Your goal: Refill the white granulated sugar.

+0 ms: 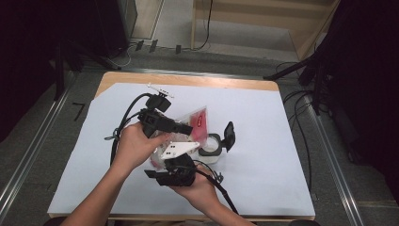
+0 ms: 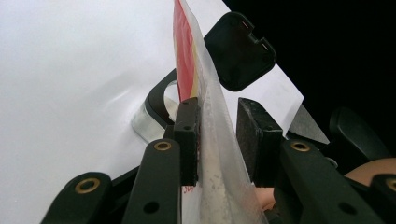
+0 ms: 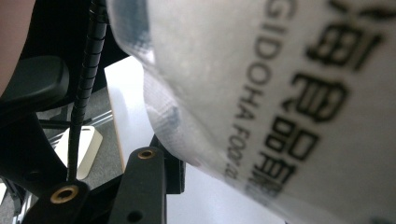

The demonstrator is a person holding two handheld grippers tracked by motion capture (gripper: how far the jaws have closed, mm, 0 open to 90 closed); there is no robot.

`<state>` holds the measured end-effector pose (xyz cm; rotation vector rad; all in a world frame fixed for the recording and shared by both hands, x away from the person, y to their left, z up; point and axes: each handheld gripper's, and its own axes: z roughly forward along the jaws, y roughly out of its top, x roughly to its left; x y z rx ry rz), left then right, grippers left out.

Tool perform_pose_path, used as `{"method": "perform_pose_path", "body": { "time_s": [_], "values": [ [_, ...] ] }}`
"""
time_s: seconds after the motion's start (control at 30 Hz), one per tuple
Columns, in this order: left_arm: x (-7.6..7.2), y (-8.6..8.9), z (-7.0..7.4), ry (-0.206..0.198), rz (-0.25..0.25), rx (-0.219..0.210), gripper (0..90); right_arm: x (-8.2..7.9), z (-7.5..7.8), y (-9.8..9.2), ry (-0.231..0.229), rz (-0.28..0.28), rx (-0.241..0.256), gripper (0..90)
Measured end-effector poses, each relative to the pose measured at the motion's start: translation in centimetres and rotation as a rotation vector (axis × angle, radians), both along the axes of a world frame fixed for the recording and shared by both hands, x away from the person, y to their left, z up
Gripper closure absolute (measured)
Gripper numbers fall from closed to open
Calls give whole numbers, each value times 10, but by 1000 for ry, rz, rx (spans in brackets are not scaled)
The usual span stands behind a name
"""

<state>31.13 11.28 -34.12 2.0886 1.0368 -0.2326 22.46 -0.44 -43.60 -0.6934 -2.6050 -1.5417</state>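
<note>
From the high view I see both of my grippers meeting over the middle of the table (image 1: 263,117), which is covered by a white sheet. Between them is a clear plastic pouch (image 1: 197,121) with a red label, held up off the surface. Just right of it a small round jar (image 1: 210,146) stands on the sheet, its black flip lid (image 1: 229,134) hinged open and standing upright.

The left gripper view gives me what the high view cannot: the pouch (image 2: 212,116) runs edge-on between my left gripper (image 2: 218,135)'s two black pads. The left pad presses against the film, while the right pad stands a little off it, so the jaws are narrow around the bag but I cannot tell whether the grip is fully closed. Beyond the pads I see the jar's rim (image 2: 156,105) and the lid (image 2: 238,51), both behind the pouch.

The right gripper view is crowded by the pouch (image 3: 280,93), very close and blurred, with black printed lettering across it. One jaw of my right gripper rises at lower left and the film covers the other, so I cannot tell how that gripper is set.

In the high view my left hand (image 1: 136,146) comes in from lower left, wrapped around the left gripper (image 1: 188,128), which points right. My right hand (image 1: 197,188) sits low and near the table edge, carrying the right gripper (image 1: 162,162) with its grey plate on top, turned toward the pouch's lower end.
</note>
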Motion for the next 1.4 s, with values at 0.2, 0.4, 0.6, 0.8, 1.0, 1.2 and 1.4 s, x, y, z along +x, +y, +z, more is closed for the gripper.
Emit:
{"method": "perform_pose_path", "body": {
  "time_s": [0.2,0.4,0.6,0.8,1.0,1.2,1.4],
  "values": [
    [0,0,0,-3,-1,-6,705,0,0,0,-1,0,-2,632],
    [0,-1,0,-5,3,-13,706,0,0,-1,-1,0,-4,632],
    [0,-1,0,-8,4,-16,706,0,0,-1,-1,-1,-5,632],
    [-1,-1,0,-11,4,-13,705,0,0,-1,-4,0,-5,632],
    [-1,-1,0,-11,4,-14,704,0,0,-1,-4,-1,-5,633],
    [-1,-2,0,-11,4,-6,706,0,0,-1,1,-3,-4,632],
    [-1,-2,0,-12,4,-8,704,0,0,-1,-2,-1,-4,632]
  ]
}}
